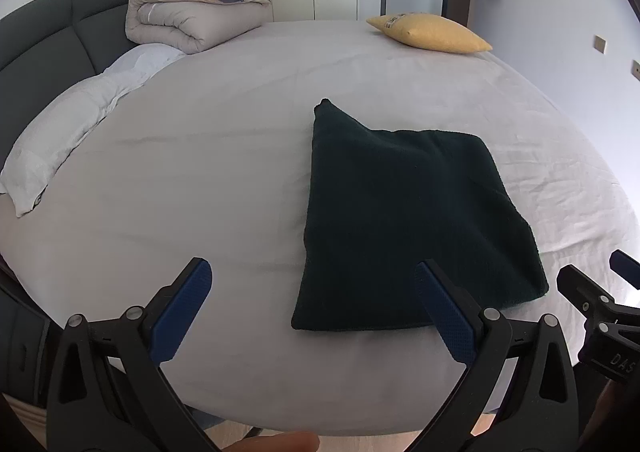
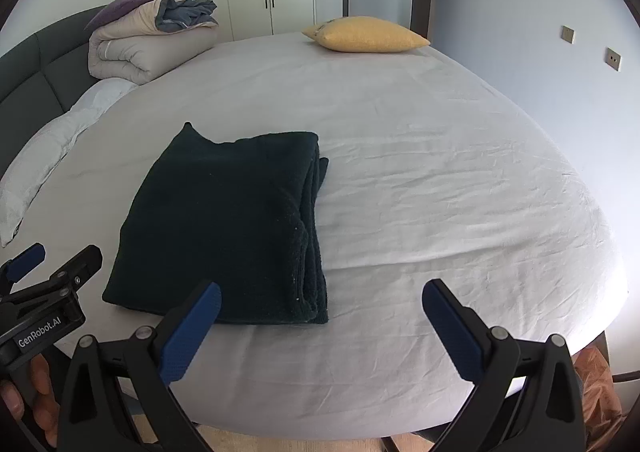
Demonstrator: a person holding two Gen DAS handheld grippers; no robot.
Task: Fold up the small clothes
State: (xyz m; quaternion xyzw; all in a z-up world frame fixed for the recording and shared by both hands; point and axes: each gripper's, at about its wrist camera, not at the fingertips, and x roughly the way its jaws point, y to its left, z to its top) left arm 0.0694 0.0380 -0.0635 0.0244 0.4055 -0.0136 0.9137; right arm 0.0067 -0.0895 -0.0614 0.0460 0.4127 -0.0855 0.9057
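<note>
Left claw [image 1: 312, 312] is spread wide, nothing between its 2 blue pads [image 1: 182, 312], hanging over the near edge of the bed [image 1: 200, 172] just left of the garment [image 1: 408, 220]; its right finger overlaps the garment's near edge in view, but contact can't be told, prob. just above it. Right claw [image 2: 320, 328] is likewise wide open & empty, held at the near bed edge with its left pad [image 2: 192, 332] at the garment's [image 2: 224, 224] near edge & the rest out over bare sheet to the garment's right. Both sit low & back from the cloth, so I'd judge they're clear of it on purpose: either just let go or lining up for 1 more fold. The garment, dark green, fleecy, lies flat near the near edge of the bed as a rough rectangle; the right wrist view shows approx. 3 or 4 layers stacked along its right side, so it's already folded at least twice. 1 far-left corner pokes out past the rest, a bit untidy. Judged nearly or fully done; a last half fold or a corner tuck may be all that's left. Beyond the garment: a yellow pillow [image 1: 432, 32] at the far side, a rolled duvet [image 1: 192, 20] far left by the headboard [image 1: 48, 36], all well apart from the garment, leaving plain sheet as working room.
</note>
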